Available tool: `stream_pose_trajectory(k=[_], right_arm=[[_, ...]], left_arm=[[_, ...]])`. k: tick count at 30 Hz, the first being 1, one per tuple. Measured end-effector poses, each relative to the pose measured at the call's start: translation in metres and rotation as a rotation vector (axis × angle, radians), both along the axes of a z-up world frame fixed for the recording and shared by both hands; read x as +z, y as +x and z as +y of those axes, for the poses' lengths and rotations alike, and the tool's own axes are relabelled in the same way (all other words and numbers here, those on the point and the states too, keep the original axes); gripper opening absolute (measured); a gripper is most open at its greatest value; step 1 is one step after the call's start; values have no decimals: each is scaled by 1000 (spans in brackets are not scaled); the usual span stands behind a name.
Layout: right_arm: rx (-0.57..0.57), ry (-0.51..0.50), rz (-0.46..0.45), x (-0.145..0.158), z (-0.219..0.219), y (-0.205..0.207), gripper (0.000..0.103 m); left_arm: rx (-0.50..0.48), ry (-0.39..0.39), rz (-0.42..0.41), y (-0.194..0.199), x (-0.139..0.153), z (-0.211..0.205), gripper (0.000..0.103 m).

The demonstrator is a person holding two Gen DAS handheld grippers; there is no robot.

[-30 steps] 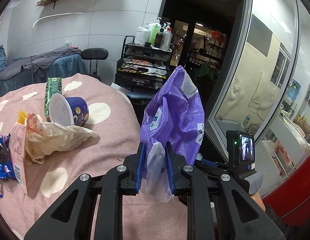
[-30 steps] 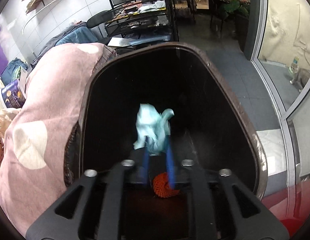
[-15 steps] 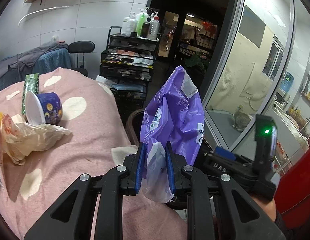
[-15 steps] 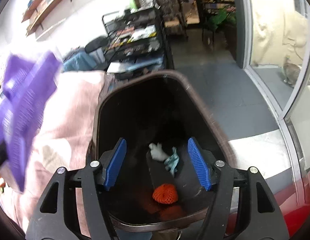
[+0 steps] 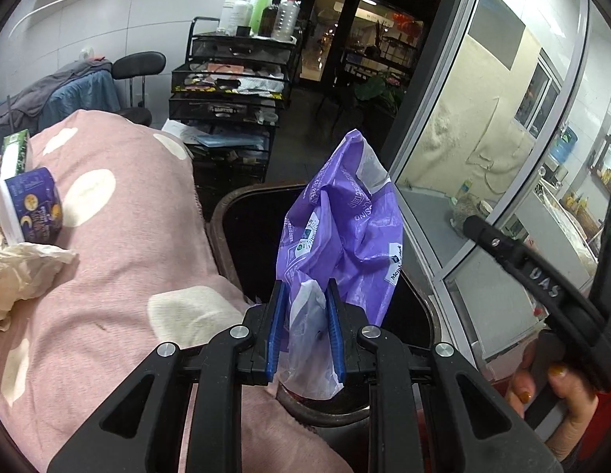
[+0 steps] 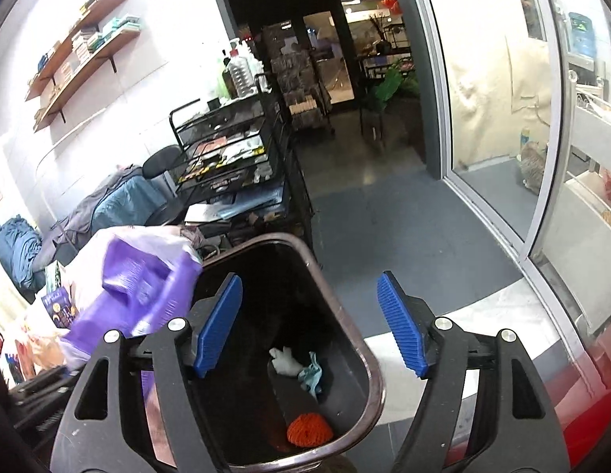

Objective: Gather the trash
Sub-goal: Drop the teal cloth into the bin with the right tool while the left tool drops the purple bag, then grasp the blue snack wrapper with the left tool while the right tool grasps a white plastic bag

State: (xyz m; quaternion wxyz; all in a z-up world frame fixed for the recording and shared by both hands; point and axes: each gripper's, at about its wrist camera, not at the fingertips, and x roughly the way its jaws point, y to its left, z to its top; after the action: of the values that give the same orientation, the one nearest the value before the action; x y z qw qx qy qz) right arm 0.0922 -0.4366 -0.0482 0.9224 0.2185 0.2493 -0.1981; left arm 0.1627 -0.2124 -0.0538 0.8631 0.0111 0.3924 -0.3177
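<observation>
Over one black bin (image 6: 368,358), left tool (image 5: 304,331) pinches one purple bag (image 5: 341,236); right tool (image 6: 309,325) gapes.

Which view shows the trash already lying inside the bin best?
The right wrist view: it looks down into the black bin, showing a white wad, a light blue scrap and an orange mesh ball. In the left wrist view, the purple bag covers the bin's inside.

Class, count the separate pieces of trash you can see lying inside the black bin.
3 in the black bin: white wad, pale blue scrap touching it, orange ball nearest the camera. The dark interior may hide more.
</observation>
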Motion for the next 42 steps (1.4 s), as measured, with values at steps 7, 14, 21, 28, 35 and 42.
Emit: stream_pose_trajectory(k=[7,14,21,28,35,42], right_arm=[[-3,-10,-18,7,-1,-5,71],[9,-6,-20,8,0,-6,73],[21,-6,-27,10,1,-5,78],[36,-2,-52,9,1,-5,84],[92,12,-68,6,11,-1,85],[195,25,-67,2,35,6,86]], left_arm=[[-36,51,32,8,-13,-22,22],[-49,97,35,7,-20,-32,67],[-48,106,-5,1,-17,-31,91],[-36,63,-77,-18,-1,-13,93],[8,-12,-194,-51,22,22,96],[110,-62,-276,-70,38,72,98]])
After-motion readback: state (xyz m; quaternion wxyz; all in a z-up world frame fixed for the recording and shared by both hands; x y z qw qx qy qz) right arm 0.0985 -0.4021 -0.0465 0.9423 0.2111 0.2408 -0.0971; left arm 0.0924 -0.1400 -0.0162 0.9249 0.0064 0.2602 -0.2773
